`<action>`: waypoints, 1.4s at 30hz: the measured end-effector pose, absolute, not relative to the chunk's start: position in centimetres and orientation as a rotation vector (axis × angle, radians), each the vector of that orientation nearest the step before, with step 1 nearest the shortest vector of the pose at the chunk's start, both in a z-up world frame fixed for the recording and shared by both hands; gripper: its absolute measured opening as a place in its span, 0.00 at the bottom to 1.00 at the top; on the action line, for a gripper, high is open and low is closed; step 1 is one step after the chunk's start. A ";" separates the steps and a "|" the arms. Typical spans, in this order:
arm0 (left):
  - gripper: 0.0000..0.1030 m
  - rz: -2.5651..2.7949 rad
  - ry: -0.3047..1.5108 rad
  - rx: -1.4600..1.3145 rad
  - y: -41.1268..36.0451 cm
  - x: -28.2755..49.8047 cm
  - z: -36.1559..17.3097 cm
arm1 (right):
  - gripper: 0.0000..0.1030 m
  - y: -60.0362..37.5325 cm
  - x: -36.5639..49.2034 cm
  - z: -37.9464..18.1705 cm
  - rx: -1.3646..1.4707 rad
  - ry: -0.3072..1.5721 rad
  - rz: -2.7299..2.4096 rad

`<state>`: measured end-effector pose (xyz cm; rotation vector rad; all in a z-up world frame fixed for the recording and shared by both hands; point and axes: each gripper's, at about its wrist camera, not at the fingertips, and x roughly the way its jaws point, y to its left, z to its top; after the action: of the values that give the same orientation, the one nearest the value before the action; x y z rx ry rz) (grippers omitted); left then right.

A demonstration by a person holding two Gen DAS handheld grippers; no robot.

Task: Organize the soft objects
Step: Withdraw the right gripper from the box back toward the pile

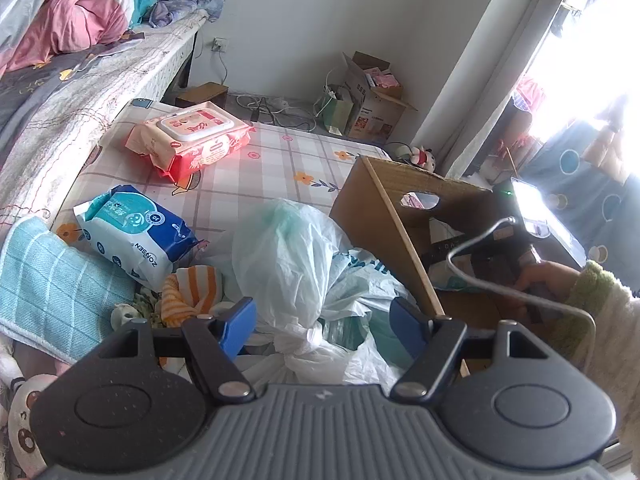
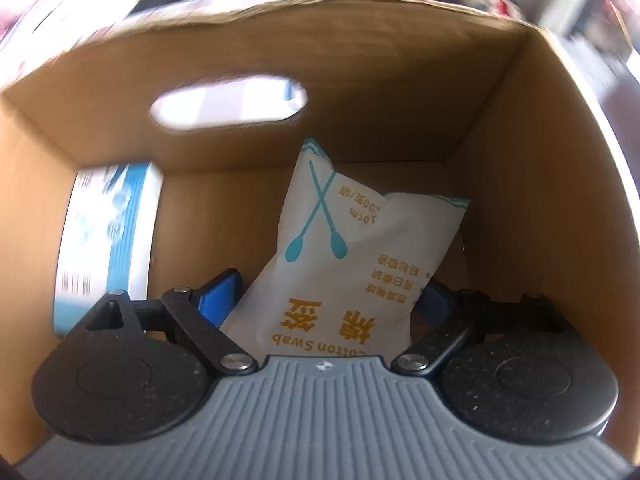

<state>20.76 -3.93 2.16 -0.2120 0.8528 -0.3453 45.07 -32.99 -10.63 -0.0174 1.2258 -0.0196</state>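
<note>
My left gripper [image 1: 323,320] is open over a knotted white plastic bag [image 1: 288,256] on the checked mat; the bag lies between the blue pads, untouched as far as I can see. Around it lie a blue wipes pack [image 1: 136,232], a red wipes pack [image 1: 192,136], an orange striped cloth [image 1: 192,292] and a teal towel [image 1: 52,280]. The cardboard box [image 1: 400,216] stands to the right. My right gripper [image 2: 332,300] is inside that box [image 2: 520,184], jaws wide around a white cotton swab pack [image 2: 348,248]. A blue-white pack [image 2: 108,236] leans on the box's left wall.
A bed [image 1: 80,80] with bedding runs along the left. An open carton [image 1: 376,96], a green paper bag [image 1: 336,108] and cables sit by the far wall. A plush toy [image 1: 24,400] lies at the lower left. The person's sleeve [image 1: 600,320] reaches into the box.
</note>
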 end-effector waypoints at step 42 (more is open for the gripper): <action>0.87 -0.103 0.831 -0.192 4.5 9.9 0.2 | 0.58 -39.9 36.5 -8.7 0.843 1.212 -0.034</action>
<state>9.89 4.53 0.23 -0.1921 0.8307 -0.1028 36.48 -39.89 -8.73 0.8431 1.2116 -0.0336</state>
